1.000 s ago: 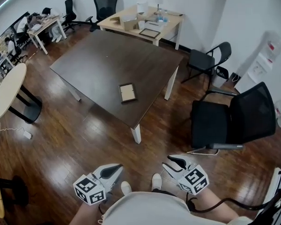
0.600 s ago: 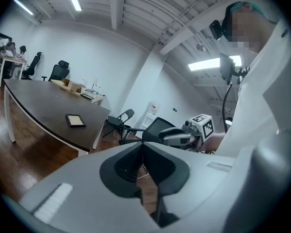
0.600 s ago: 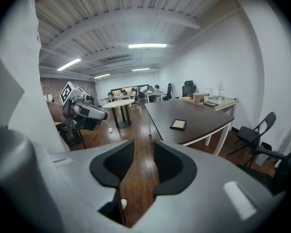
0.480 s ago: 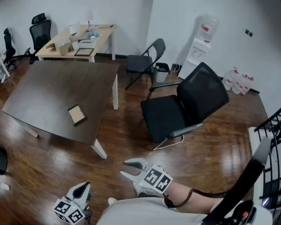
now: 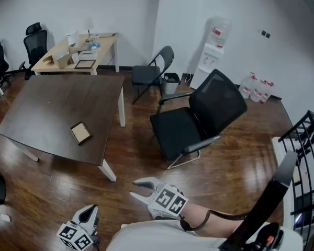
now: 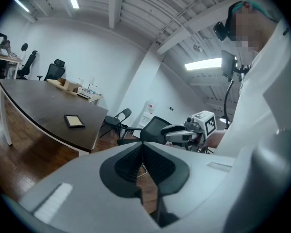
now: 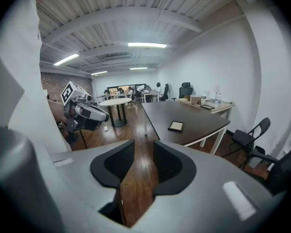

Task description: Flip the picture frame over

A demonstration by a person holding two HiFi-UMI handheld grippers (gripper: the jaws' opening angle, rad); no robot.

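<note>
Well short of the dark table (image 5: pixel 52 106), the person holds both grippers low and close to the body, each tipped a little downward. The left gripper (image 5: pixel 92 209) sits at the person's left side with its marker cube nearest the camera; its own view shows its jaws pressed together with nothing in them. The right gripper (image 5: pixel 138 189) reaches out from a bare forearm with a black cable looping at the wrist, its tips turned toward the table's near corner; in the right gripper view its jaws stand apart, and only wooden floor (image 5: pixel 146 166) shows through the gap. Neither gripper touches anything. The picture frame (image 5: pixel 80 133) lies flat on the table, close to the edge nearest the person, its pale panel facing up inside a dark border, well apart from both grippers. A stretch of the floor separates the grippers from the table's white-legged corner. A black mesh office chair (image 5: pixel 199 122) stands off the table's right side, angled toward it, and a black folding chair (image 5: pixel 152 75) stands beyond the table's far right corner. A light wooden desk (image 5: pixel 76 51) carrying boxes and another frame stands just behind the table's far edge.
</note>
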